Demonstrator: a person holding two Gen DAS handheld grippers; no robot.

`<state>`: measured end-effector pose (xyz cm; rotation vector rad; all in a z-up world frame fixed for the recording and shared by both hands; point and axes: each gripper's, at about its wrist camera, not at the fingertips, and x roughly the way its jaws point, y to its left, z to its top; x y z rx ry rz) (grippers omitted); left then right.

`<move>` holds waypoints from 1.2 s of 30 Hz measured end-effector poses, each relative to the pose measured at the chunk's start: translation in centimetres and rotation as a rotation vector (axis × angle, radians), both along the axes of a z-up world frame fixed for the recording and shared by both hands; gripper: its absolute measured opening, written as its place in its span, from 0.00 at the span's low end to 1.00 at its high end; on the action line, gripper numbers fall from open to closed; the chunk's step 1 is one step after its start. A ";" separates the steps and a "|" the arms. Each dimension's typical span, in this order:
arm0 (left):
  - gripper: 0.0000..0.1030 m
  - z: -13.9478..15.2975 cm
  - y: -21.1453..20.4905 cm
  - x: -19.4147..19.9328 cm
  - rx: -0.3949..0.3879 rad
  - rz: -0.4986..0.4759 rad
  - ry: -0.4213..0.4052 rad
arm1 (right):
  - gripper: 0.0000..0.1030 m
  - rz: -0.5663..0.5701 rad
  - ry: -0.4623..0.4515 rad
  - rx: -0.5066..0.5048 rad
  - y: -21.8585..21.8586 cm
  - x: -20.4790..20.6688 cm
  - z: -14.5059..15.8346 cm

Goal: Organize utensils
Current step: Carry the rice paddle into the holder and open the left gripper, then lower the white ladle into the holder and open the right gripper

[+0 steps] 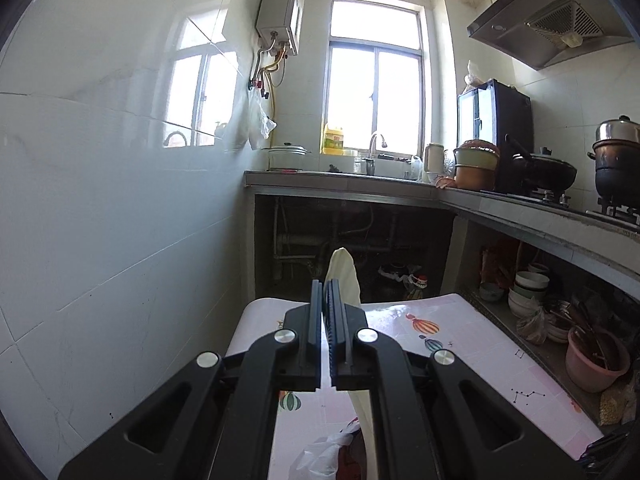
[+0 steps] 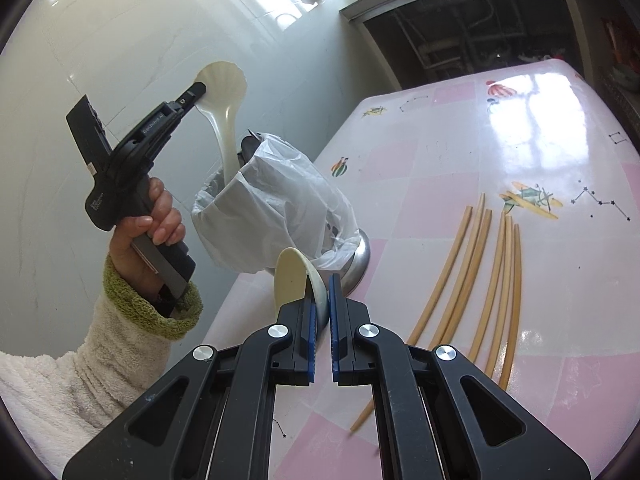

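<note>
Left wrist view: left gripper (image 1: 325, 292) clamped shut on a cream ladle (image 1: 343, 276), bowl end poking up past the fingertips, handle running down and near, under the right finger, toward a bag-lined holder (image 1: 320, 456) barely showing at the bottom edge over the pink table (image 1: 480, 352); long axis close to upright, tilted a little right at the top. Right wrist view: same ladle (image 2: 224, 120) seen from the side, scalloped bowl high at the far left against the tiled wall (image 2: 120, 40), pinched by the left gripper (image 2: 198, 94) just below the bowl, handle sloping down and right into the mouth of the holder (image 2: 280, 208), so likely only a straight drop left for this one. Right gripper (image 2: 324, 288) closed on a small cream spoon (image 2: 296, 280), bowl standing up just near of the holder's steel base, touching or not unclear. Holder far and slightly left of that claw, so a short lift forward seems needed. Chopsticks (image 2: 480, 280) loose on the table to the right, long axes running near to far, well apart from the holder, nearer the right hand.
</note>
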<state>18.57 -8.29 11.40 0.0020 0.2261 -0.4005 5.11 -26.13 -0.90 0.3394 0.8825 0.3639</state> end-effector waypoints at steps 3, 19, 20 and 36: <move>0.02 -1.5 0.1 -0.2 0.046 0.005 -0.001 | 0.04 0.002 -0.003 0.002 0.0 -0.1 0.1; 0.04 -3.3 1.6 -4.8 0.142 -0.017 0.071 | 0.05 0.018 -0.055 0.011 -0.1 -1.7 2.3; 0.06 -3.5 1.7 -5.0 0.142 -0.021 0.088 | 0.05 0.017 -0.059 0.009 0.0 -1.8 2.4; 0.69 -3.0 6.0 -10.4 -0.042 0.010 0.202 | 0.05 0.001 -0.166 0.013 -1.3 -2.9 7.2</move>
